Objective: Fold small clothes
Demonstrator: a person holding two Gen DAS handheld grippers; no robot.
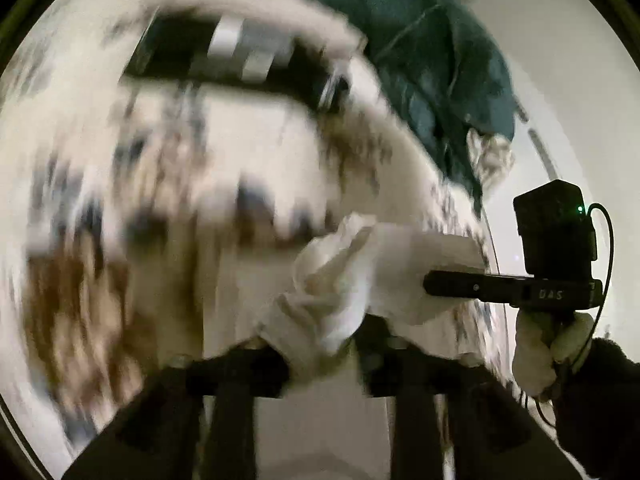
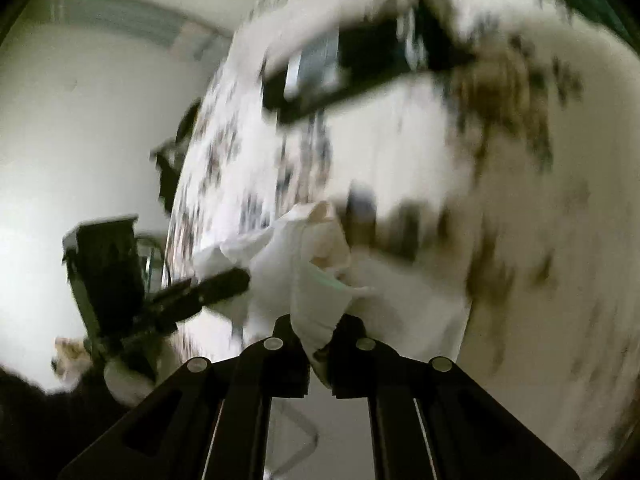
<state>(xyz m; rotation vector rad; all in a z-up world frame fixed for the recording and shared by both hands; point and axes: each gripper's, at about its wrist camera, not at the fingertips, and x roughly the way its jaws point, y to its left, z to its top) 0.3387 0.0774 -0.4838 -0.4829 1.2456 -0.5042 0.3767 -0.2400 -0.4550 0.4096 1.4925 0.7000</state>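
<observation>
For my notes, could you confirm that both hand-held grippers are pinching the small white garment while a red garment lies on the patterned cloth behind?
Nearly right, but that garment is dark teal, not red, per the left wrist view. Both hand-held grippers, left and right, do pinch the white garment.

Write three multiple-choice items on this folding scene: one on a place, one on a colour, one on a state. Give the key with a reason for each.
1. Where is the white cloth relative to the two grippers?
A. Held between them
B. On the floor
C. Hung over the dark garment

2. What colour is the garment heaped beyond the patterned bedspread?
A. Red
B. Dark teal
C. Yellow

3. How does the right gripper stand?
A. Open and empty
B. Shut on the white cloth
C. Out of view

Key: 1 A, the left gripper and the right gripper each pinch a part of the cloth. 2 B, the heap looks dark teal in the left wrist view. 3 B, cloth is squeezed between its jaws in the right wrist view.
</observation>
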